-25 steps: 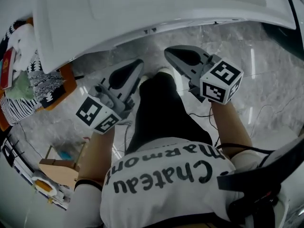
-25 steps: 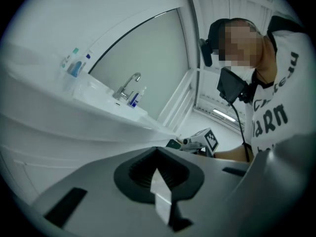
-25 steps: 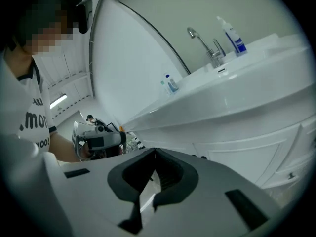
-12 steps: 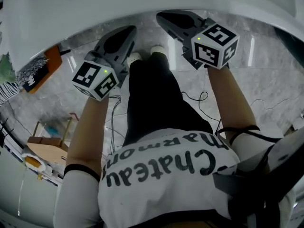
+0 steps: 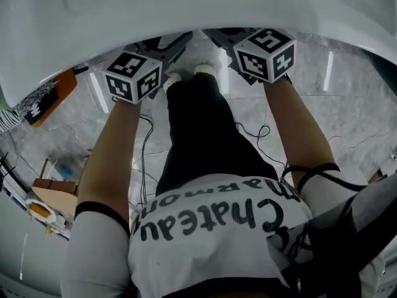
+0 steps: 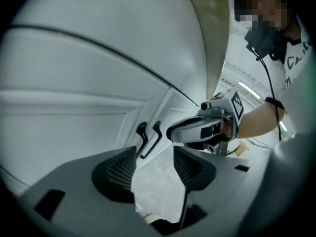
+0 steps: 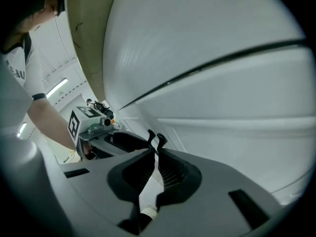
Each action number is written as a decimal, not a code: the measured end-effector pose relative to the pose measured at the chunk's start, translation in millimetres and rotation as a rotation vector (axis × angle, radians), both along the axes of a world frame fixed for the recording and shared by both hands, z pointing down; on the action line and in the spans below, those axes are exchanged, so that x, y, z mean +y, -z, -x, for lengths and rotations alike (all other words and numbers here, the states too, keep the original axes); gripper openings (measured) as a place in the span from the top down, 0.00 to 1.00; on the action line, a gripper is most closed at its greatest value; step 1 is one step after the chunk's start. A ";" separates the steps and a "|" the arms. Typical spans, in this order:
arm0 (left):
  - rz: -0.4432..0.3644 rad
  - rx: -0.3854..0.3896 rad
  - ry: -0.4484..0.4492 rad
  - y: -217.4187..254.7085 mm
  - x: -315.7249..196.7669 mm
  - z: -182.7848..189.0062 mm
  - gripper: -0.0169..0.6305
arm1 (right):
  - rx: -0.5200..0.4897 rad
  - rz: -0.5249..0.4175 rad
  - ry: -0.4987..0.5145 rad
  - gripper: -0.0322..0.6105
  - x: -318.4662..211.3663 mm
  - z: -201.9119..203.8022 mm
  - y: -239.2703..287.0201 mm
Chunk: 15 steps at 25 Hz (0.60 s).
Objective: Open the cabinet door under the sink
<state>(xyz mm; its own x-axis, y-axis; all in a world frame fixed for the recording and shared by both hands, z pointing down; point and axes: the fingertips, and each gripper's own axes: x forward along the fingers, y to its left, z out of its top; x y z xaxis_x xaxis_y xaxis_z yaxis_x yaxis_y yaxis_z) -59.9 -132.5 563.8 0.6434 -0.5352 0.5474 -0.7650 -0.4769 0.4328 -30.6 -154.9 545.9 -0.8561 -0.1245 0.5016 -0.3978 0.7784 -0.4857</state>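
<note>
I take the paired door handles (image 6: 155, 137) as reference. The sink (image 5: 186, 17) overhangs them from above. The left gripper (image 6: 154, 157) stands before them and apart. The right gripper (image 7: 155, 154) stands beside it on the right, close before them. Shoes (image 5: 205, 69) rest on the floor (image 5: 347, 104), below the handles.

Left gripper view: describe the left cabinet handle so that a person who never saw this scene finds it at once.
Below the white sink are two white panelled cabinet doors. Where they meet, two slim black handles sit side by side. The wanted handle is the left one; its neighbour shows more of its length.
</note>
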 end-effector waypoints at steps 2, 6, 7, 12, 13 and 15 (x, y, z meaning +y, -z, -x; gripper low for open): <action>-0.006 -0.001 -0.003 -6.7 -2.4 1.0 0.64 | 0.017 -0.025 0.024 0.93 3.2 4.9 -9.5; -0.069 0.007 -0.030 -5.0 -11.6 -1.9 0.64 | 0.016 -0.068 0.032 0.85 2.0 8.3 -17.1; -0.081 0.009 -0.042 -4.7 -13.6 -2.1 0.64 | 0.014 -0.076 0.027 0.84 -0.1 8.8 -18.0; -0.126 -0.010 -0.158 -6.9 -9.2 -1.4 0.64 | 0.031 -0.125 0.060 0.81 -1.9 18.6 -24.9; -0.137 -0.022 -0.194 -7.3 -7.9 -3.4 0.64 | 0.038 -0.138 0.067 0.81 -2.2 20.3 -26.6; -0.162 -0.053 -0.266 -7.8 -4.9 -9.7 0.63 | 0.055 -0.177 0.076 0.82 -2.1 20.8 -29.1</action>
<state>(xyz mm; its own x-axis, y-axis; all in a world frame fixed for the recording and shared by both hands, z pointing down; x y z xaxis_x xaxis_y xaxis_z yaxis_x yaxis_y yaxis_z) -50.2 -137.5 571.7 0.7456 -0.4345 0.5052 -0.6233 -0.7228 0.2982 -51.5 -157.0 575.0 -0.8384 -0.1514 0.5236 -0.3571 0.8784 -0.3178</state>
